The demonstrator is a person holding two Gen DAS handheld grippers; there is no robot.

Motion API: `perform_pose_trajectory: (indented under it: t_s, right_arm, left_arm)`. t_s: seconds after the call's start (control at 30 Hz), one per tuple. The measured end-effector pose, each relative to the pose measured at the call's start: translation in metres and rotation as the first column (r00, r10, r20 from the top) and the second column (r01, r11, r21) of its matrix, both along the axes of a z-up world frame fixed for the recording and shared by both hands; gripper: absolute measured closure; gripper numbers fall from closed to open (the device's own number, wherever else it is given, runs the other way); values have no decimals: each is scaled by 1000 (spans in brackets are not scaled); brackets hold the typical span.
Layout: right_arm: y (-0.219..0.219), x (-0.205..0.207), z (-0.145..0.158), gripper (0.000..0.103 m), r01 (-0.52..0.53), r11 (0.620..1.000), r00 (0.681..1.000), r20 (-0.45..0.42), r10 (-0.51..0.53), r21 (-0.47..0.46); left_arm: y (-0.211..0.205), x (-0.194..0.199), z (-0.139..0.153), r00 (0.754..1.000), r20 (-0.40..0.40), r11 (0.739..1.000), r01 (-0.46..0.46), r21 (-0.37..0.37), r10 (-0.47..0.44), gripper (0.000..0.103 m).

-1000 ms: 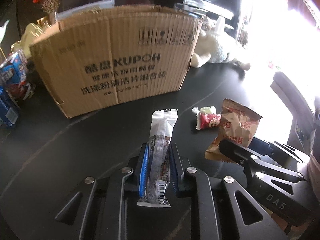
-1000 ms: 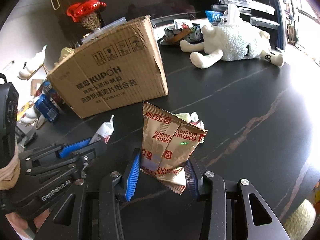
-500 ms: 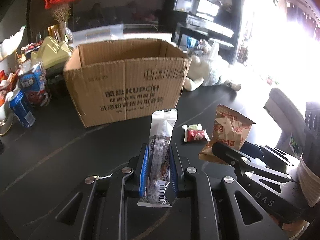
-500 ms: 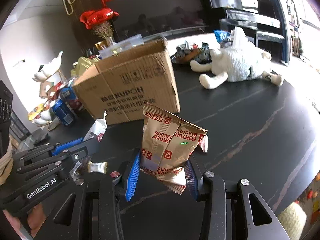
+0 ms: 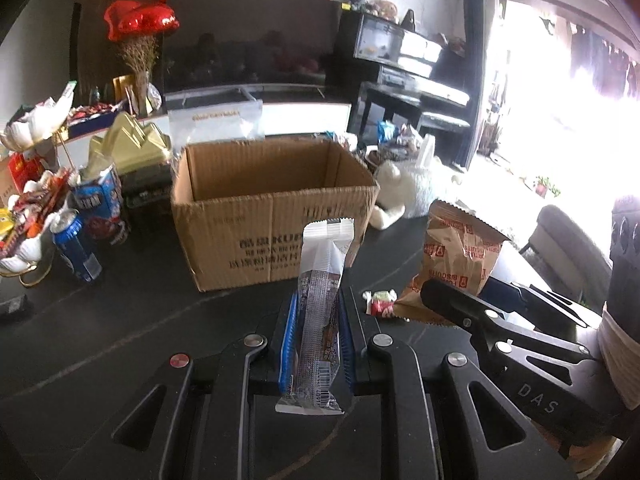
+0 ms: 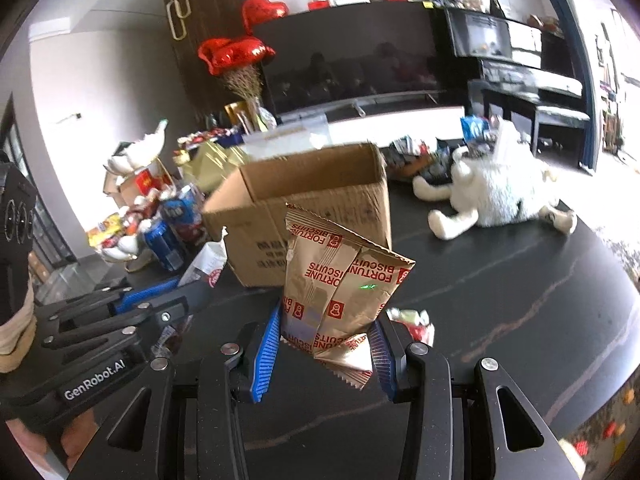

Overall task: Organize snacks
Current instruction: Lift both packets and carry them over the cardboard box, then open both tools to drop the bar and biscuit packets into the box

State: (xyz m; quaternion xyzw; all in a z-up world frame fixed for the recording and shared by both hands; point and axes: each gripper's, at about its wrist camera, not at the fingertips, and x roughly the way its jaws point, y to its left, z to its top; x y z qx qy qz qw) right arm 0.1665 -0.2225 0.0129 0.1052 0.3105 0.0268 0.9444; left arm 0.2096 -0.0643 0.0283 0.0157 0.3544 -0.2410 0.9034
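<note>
- Snacks aloft before open brown "KUPOH" cardboard box (image 5: pixel 276 208): our left gripper (image 5: pixel 316 340) clamps a slim clear-and-white bar wrapper (image 5: pixel 322 304).
- Our right gripper (image 6: pixel 324 344) pinches a gold "FORTUNE BISCUITS" packet (image 6: pixel 340 280).

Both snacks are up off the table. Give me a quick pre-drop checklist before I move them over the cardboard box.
1. Left hand-held gripper shut on the long snack bar: ok, the blue pads press both of its sides.
2. Right hand-held gripper shut on the fortune biscuit bag: ok, though it clamps only the lower part and the bag is creased.
3. Cardboard box open at the top: ok, no flaps over the opening.
4. Room inside the box: cannot tell, its floor is hidden.
5. Path to the box: ok, nothing stands between the snacks and its near wall.
6. Small red candy left on the table: not ok, not yet picked up.
</note>
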Motion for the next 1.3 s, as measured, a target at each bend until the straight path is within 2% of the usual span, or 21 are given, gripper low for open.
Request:
perform_pose_trajectory:
  t_s: [0.33, 0.7, 0.93, 1.3]
  right_arm:
    - [6, 22, 20, 60, -27, 999, 999, 31, 29, -40]
    - [11, 65, 44, 60, -55, 997, 998, 37, 57, -61]
    - [12, 93, 51, 60, -62, 995, 998, 25, 64, -81]
    - [4, 140, 53, 60, -76, 996, 997, 17, 77, -53]
  left_arm:
    - [5, 11, 27, 999, 38, 1000, -29, -10, 30, 83]
    - [6, 47, 46, 996, 65, 998, -63, 9, 62, 83]
    - [7, 78, 50, 993, 82, 996, -86, 39, 82, 83]
    - [1, 127, 43, 994, 64, 994, -93, 55, 90, 83]
